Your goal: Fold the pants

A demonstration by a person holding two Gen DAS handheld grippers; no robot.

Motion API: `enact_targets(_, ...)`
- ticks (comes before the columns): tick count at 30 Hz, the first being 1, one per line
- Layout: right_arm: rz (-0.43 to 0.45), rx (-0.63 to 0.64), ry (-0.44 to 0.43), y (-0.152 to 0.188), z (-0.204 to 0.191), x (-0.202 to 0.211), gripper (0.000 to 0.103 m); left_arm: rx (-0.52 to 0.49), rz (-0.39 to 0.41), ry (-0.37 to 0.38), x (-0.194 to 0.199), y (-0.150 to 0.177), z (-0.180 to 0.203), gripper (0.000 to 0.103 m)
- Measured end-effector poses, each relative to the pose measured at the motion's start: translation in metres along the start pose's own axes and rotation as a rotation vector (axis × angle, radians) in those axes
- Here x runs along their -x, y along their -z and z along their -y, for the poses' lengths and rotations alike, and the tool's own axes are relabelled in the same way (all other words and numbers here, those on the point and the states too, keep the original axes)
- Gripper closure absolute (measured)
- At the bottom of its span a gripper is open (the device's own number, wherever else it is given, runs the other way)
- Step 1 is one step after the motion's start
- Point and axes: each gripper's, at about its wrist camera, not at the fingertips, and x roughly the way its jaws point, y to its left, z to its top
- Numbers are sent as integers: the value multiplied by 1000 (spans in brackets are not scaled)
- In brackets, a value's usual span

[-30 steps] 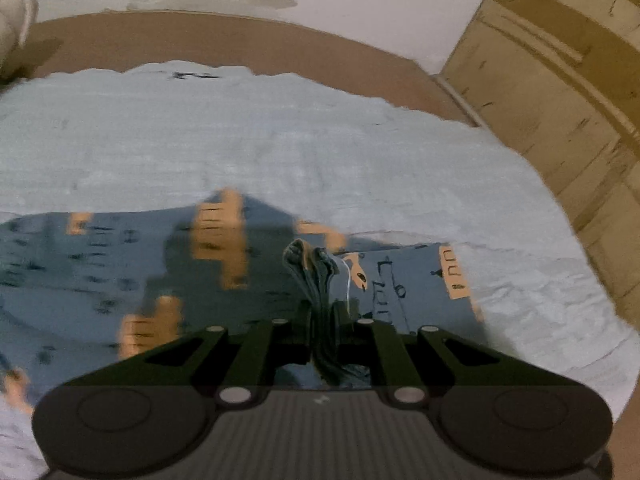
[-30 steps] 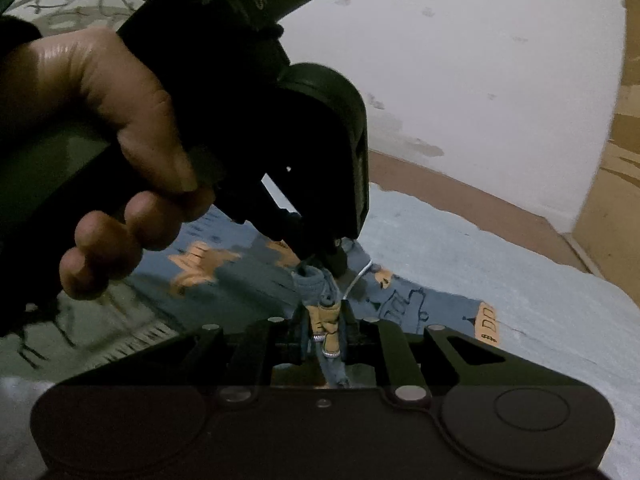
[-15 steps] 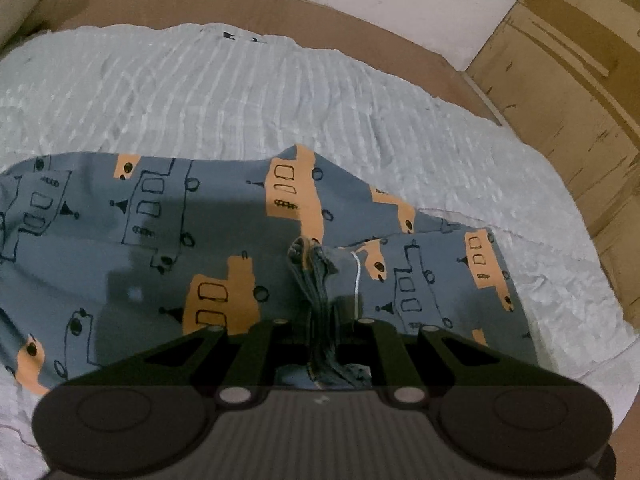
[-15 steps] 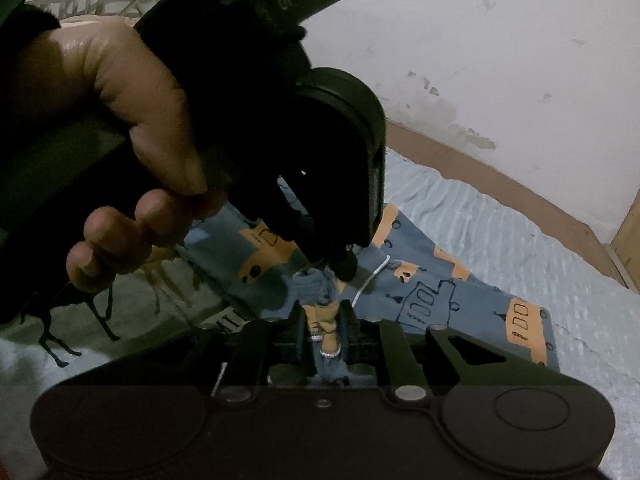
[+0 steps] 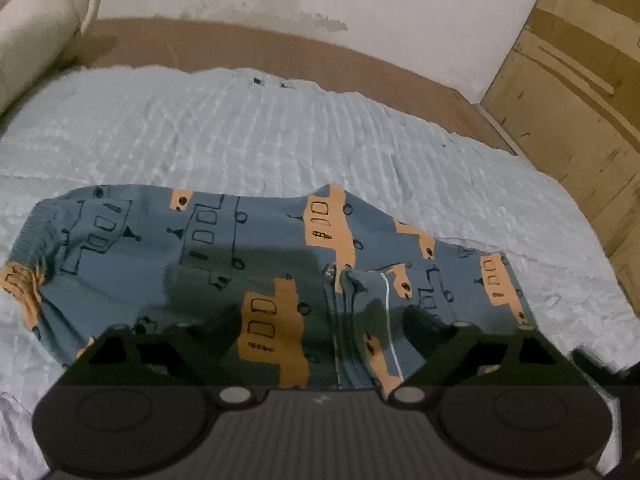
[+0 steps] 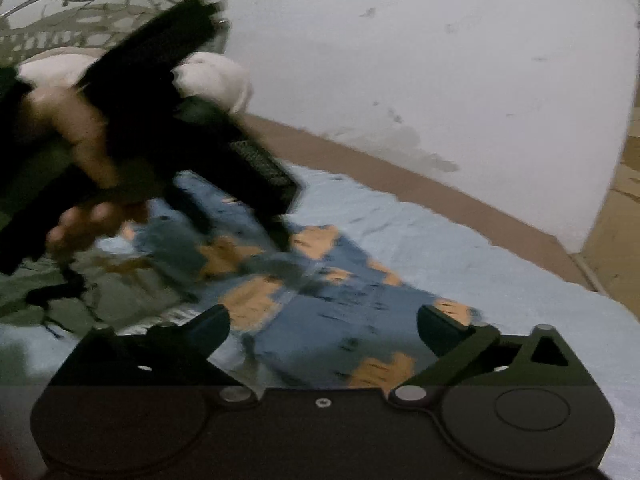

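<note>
Pants point(image 6: 340, 320) between wide-open right gripper point(image 6: 323, 326)

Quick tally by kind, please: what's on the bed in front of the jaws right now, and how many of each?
Patterned pants: 1
Light blue bedspread: 1
Cream pillow or roll: 1
Handheld grippers, left gripper and right gripper, both with jaws open and just released: 2
Total: 5

Two close wrist views, shared pants point(image 5: 248, 264)

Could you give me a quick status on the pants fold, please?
Both grippers, left and right, just opened, nothing held. Pants lie folded on the bed. Nothing in the way.
</note>
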Motion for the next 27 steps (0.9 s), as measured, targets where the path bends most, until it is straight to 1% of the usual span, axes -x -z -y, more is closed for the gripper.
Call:
enact_targets(1,5,-2,26,2,7,1,1,-13,4,-10,-1,3,3,6)
enact_targets(3,1,-3,76,7,19,0,1,-44,12,-32,-5,10,8,5)
enact_targets(5,-25,-10,129,11,35,-7,1,-85,17,-54,-11,16,14,4)
enact_targets(7,-56,-20,159,16,50,-18,1,-121,21,-78,-17,20,18,3)
enact_targets(10,-121,-22,174,24,71,-41,1,-149,31,-131,-26,22,21,3)
enact_targets(13,-182,-27,159,30,86,-67,1,-120,29,-130,-34,17,15,1)
enact_targets(17,-193,-63,145,28,108,-97,1,-77,41,-149,-42,7,8,1)
enact_targets(21,-184,-29,205,23,121,-120,1,-36,45,-155,-49,1,0,1)
enact_targets(24,-196,-53,247,21,136,-134,1,-36,48,-156,-49,2,0,1)
enact_targets(27,-205,-86,253,23,141,-129,1,-48,48,-160,-44,7,3,1)
